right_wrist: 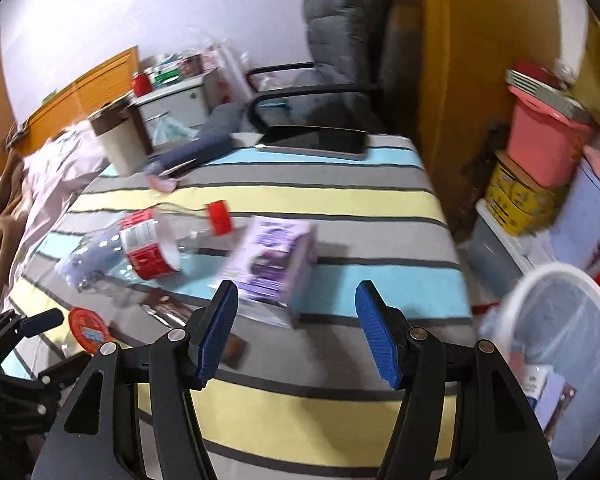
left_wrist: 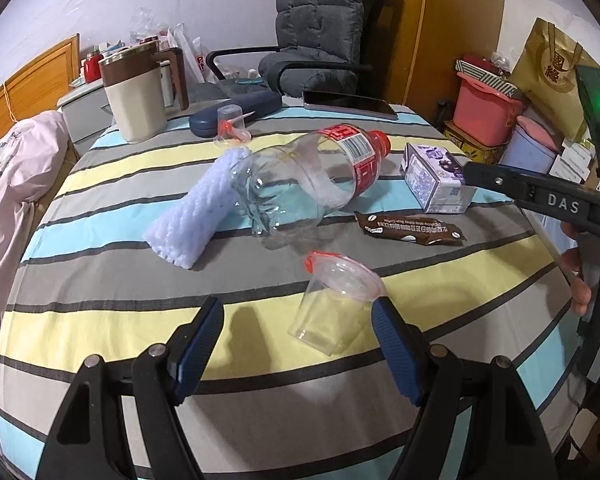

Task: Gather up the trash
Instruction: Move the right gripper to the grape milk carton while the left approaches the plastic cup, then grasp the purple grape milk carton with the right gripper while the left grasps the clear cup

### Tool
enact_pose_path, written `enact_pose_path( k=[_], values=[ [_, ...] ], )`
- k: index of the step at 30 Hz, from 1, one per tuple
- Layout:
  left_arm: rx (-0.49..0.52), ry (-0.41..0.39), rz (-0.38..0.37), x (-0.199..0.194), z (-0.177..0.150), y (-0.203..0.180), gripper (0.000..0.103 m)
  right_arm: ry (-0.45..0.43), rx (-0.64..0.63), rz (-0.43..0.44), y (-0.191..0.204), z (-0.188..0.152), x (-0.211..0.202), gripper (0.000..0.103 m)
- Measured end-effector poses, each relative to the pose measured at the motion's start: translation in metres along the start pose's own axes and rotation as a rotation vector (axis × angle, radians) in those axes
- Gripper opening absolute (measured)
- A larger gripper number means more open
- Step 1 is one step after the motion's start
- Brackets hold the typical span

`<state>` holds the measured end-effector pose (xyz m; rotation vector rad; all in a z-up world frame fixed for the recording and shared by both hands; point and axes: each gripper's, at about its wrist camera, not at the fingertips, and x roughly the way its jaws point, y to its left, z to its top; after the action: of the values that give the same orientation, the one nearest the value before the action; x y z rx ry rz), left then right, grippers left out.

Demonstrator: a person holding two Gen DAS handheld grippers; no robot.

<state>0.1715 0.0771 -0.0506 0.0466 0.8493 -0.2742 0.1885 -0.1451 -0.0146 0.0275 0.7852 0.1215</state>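
- Left wrist view: left claw (left_wrist: 296, 344) stands wide open, nothing held. The clear plastic cup (left_wrist: 332, 308) lies tipped on the striped surface (left_wrist: 100, 280), between the pads, touching or just beside the right-hand pad; can't tell which.
- Risk: cup is thin and on its side. Closing off-centre likely squashes it or squirts it out forward. Its loose red-edged lid (left_wrist: 340, 268) may peel off and stay behind.
- Right wrist view (blurred): right claw (right_wrist: 296, 332) also wide open and empty, with the purple carton (right_wrist: 276, 264) just ahead of it.
- Risk: carton sits near the surface's right edge; a push instead of a pinch could slide it off.
- Ahead of the left claw: empty bottle (left_wrist: 308, 176), white foam netting (left_wrist: 188, 216) and brown snack wrapper (left_wrist: 410, 230). The bottle looks round enough to roll if bumped.
- White bin (right_wrist: 560, 344) sits below and right of the right claw, some trash already inside.
- Not trash, far side: mug (left_wrist: 134, 92), glasses case (left_wrist: 236, 114), tablet (left_wrist: 348, 104). Keep clear.
- Both claws share a tight area; crossing paths is a collision risk.
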Motion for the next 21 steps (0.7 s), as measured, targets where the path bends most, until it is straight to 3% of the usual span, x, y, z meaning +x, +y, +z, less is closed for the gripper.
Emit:
enact_pose_path(
  k=[3,6,19,21],
  values=[
    [-0.001,-0.012,0.0,-0.002,0.001,0.0,0.078,0.0,0.0,0.02,0.007,0.006,0.005,0.063],
    [-0.011,-0.02,-0.004,-0.002,0.004,0.004,0.078,0.008,0.008,-0.035,0.01,0.014,0.014,0.063],
    [-0.017,0.008,-0.031,0.006,0.007,0.005,0.078,0.095,0.004,-0.092,0.015,0.015,0.038,0.063],
    [-0.014,0.004,-0.036,0.005,0.007,0.004,0.069,0.09,0.008,-0.096,0.013,0.013,0.037,0.063]
  ],
)
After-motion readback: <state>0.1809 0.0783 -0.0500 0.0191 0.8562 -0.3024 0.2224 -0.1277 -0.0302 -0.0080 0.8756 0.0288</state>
